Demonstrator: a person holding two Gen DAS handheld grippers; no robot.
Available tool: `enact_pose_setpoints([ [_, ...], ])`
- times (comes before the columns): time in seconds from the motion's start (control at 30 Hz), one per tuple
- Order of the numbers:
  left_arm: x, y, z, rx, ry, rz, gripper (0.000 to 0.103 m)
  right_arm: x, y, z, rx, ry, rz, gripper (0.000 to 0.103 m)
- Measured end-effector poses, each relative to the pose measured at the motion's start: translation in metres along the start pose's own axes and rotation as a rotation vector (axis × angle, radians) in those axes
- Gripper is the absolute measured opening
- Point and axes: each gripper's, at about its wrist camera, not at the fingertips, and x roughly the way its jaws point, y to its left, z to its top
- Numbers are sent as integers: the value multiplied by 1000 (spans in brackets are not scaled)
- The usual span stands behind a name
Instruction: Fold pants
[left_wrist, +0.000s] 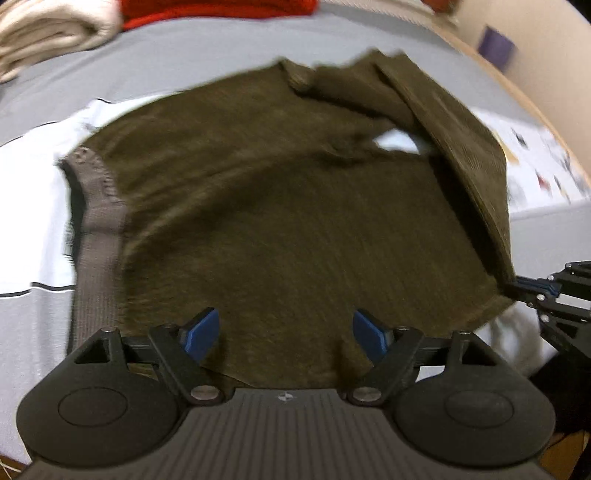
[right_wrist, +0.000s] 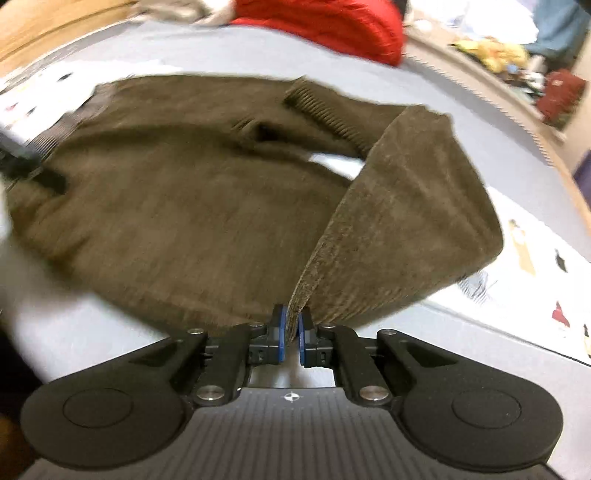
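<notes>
Right gripper (right_wrist: 291, 328) clamps the pants' (right_wrist: 184, 192) edge to fold it over; left gripper (left_wrist: 284, 332) gapes above them

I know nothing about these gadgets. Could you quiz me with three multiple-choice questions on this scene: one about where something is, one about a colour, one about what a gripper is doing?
1. Where does the red bundle lie?
A. Beyond the pants, at the far side of the bed
B. Under the left gripper
C. On top of the pants

2. What colour are the pants?
A. Pale blue
B. Olive brown
C. White

3. What is the right gripper doing?
A. Gaping open over bare sheet
B. Pinching the pants' edge
C. Holding a hanger

Answers: 1 A, it shows past the fabric in both views. 2 B, the cloth is olive brown throughout. 3 B, its blue pads clamp the cloth, while the left gripper is open.
</notes>
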Motion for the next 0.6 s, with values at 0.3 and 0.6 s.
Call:
enact_pose_setpoints([
  [0.3,29,-2,11,-42,78,3,84,-26,-24,-21,27,-31,86,4],
  [0.6,25,1,34,-64,1,55,84,-32,-83,60,134,-172,28,42],
])
